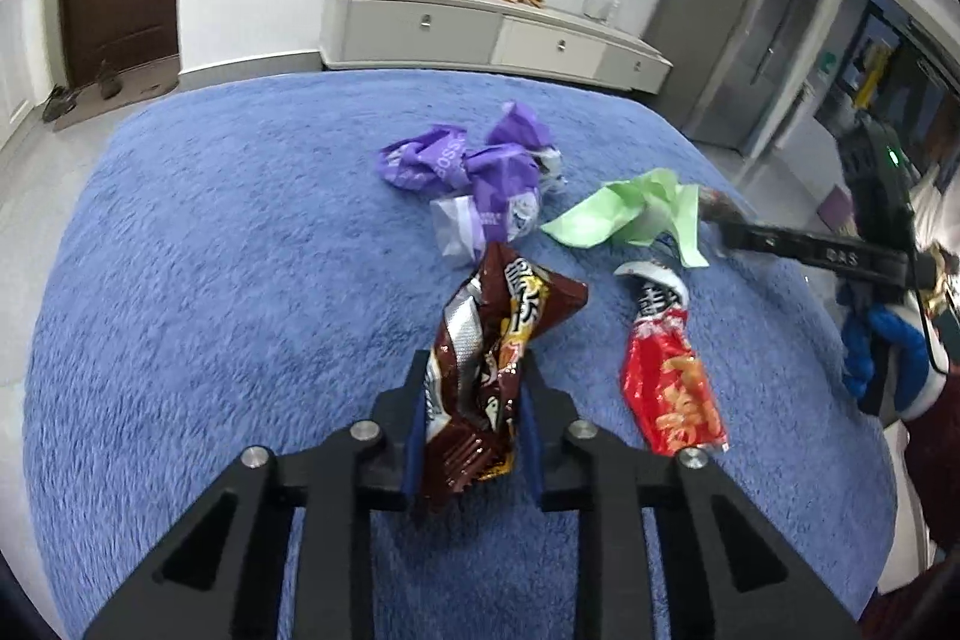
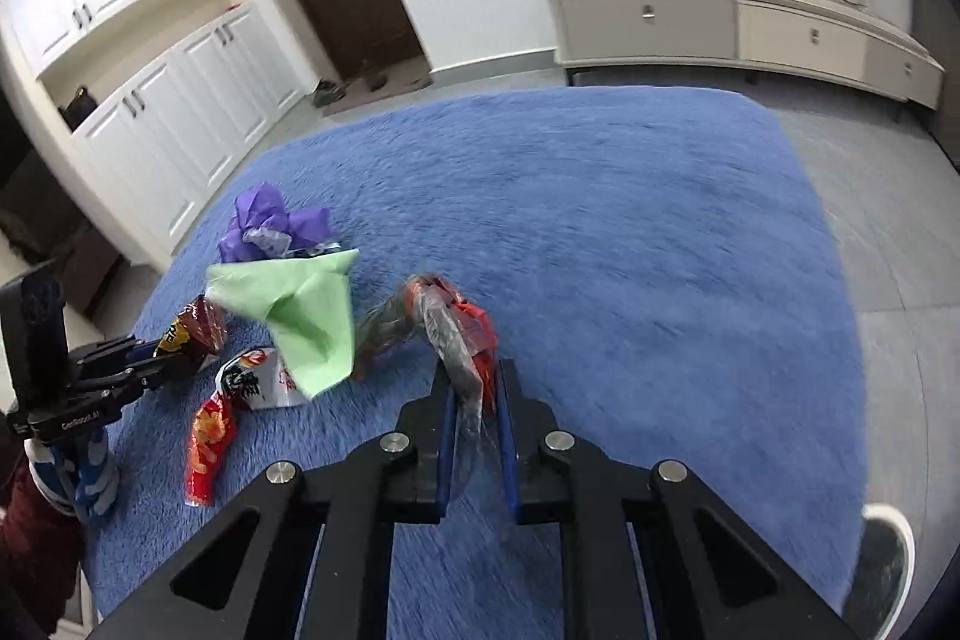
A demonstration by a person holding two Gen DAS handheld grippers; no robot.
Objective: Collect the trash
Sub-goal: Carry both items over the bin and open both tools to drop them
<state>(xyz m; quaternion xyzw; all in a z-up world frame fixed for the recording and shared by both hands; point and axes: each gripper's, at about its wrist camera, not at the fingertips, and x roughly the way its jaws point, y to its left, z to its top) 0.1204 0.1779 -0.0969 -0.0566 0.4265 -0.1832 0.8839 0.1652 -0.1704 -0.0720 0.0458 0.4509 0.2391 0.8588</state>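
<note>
Left wrist view: blue rug (image 1: 240, 280) spreads wide ahead and left of left claw (image 1: 474, 370), bare pile there; rug's far edge meets white cabinet (image 1: 480, 34). Left claw clamped on brown snack wrapper (image 1: 480, 370), wrapper standing up between fingers. Red snack wrapper (image 1: 672, 376) flat on rug just right of claw; purple wrappers (image 1: 480, 172) and green paper (image 1: 624, 214) ahead.

Right wrist view: right claw (image 2: 474, 382) pinches clear-and-red wrapper (image 2: 456, 334); open rug ahead and right; green paper just left.
</note>
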